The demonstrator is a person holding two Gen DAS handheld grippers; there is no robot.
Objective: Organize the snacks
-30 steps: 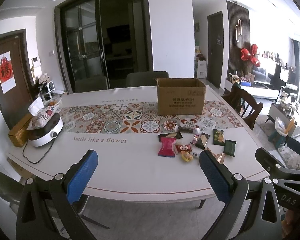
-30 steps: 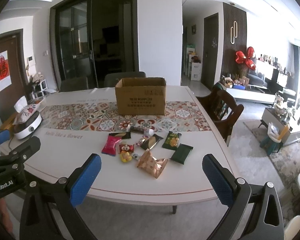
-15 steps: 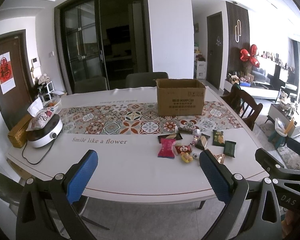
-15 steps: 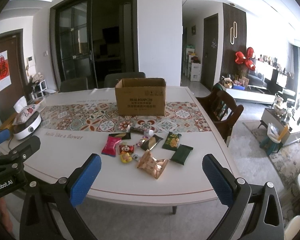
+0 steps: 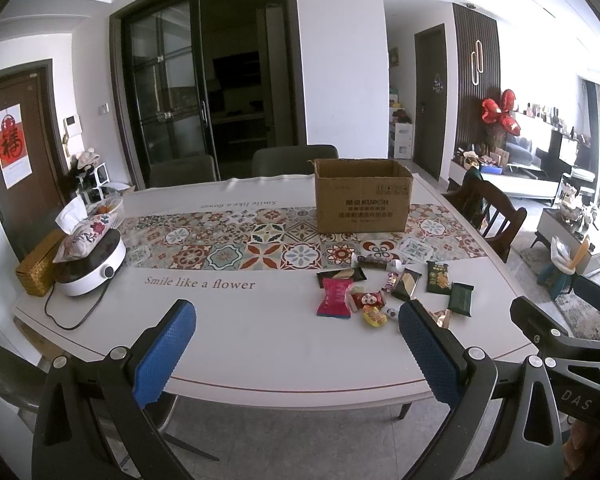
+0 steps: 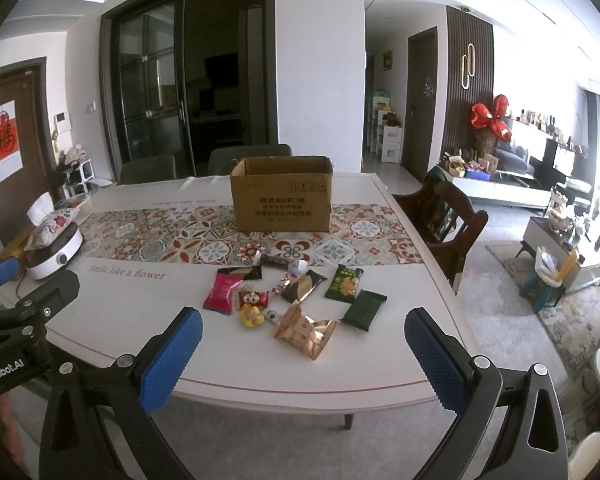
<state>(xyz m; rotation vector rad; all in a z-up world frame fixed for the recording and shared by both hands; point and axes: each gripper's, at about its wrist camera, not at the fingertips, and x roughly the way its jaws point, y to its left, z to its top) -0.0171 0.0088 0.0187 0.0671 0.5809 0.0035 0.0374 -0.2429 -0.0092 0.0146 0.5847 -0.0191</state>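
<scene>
1. Left gripper (image 5: pixel 296 344) held at the near table edge, jaws spread wide, nothing between the blue pads (image 5: pixel 162 350).
2. Right gripper (image 6: pixel 304 350) likewise released, pads (image 6: pixel 434 360) far apart, empty, hovering before the table (image 6: pixel 120 320).
3. Open cardboard box (image 6: pixel 282 194) upright on the patterned runner (image 6: pixel 160 236), toward the far side of the table.
4. Snacks scattered loose on the white cloth in front of the box, none inside any grip.
5. Pink pack (image 6: pixel 222 292) at the left of the pile; small red pack (image 6: pixel 253 299) just beside it; yellow pack (image 6: pixel 252 316) just below that.
6. Gold crinkled bag (image 6: pixel 306 330) nearest the right gripper.
7. Two green packs to the right: a printed one (image 6: pixel 344 283) and a plain dark one (image 6: pixel 364 309), close together.
8. Dark bar (image 6: pixel 278 262) lying at the runner's edge, closest to the box.
9. White cooker (image 5: pixel 90 266) with a tissue pouch (image 5: pixel 84 230) on top, far left of the table, well apart from the snacks.
10. Wooden chair (image 6: pixel 446 220) at the table's right side.
</scene>
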